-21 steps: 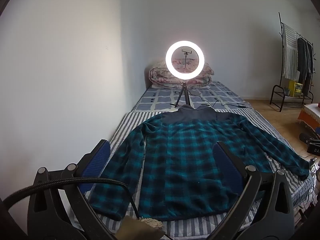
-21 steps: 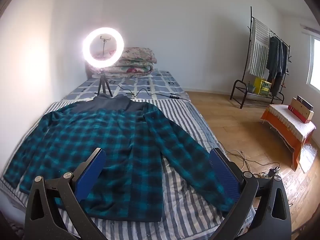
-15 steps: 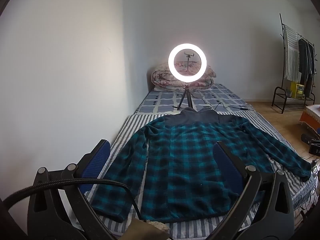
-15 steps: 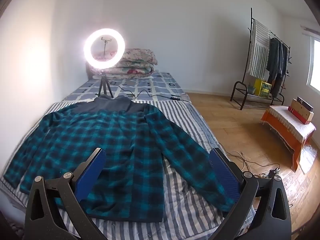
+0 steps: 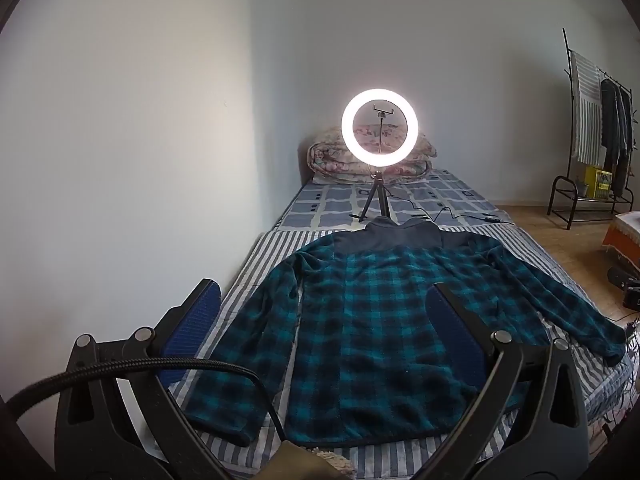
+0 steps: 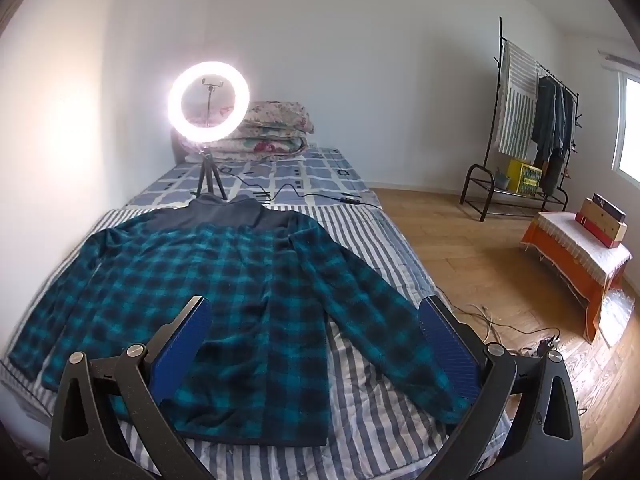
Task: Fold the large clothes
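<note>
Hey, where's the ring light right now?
The ring light stands on its tripod on the bed, just beyond the collar of the plaid jacket and in front of the folded quilts, left of centre in the right wrist view.

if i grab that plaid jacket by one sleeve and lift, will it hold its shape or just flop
Probably flop: the plaid jacket lies flat and limp on the bed, its sleeves draped with soft bends. The fuzzy, thick-looking cloth suggests some weight, so the body would likely drag behind. That nap likely grips the striped sheet rather than sliding freely.
</note>
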### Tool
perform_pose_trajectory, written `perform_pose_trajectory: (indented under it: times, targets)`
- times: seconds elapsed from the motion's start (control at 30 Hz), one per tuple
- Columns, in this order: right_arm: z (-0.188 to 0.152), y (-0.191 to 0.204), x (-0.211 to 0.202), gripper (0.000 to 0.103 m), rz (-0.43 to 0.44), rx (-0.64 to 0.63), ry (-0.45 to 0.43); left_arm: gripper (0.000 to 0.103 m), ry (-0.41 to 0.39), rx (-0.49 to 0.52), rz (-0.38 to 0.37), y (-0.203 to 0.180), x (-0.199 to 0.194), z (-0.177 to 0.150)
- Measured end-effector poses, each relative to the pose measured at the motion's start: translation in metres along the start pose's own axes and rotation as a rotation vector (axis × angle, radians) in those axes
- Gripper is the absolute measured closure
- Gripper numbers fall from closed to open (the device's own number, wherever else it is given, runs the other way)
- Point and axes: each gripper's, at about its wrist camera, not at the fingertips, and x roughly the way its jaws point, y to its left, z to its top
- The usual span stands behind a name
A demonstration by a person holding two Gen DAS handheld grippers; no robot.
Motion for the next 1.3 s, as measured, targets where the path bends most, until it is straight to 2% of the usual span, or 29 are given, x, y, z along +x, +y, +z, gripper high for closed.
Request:
perform_pose_trajectory:
  times: [1.3]
  targets:
    - [0.0004,0.0055,0.0014,0.000,0.004,-0.002,0.000,0.000,-0.003,-0.003,0.001,0.0060,0.0055,0.0041]
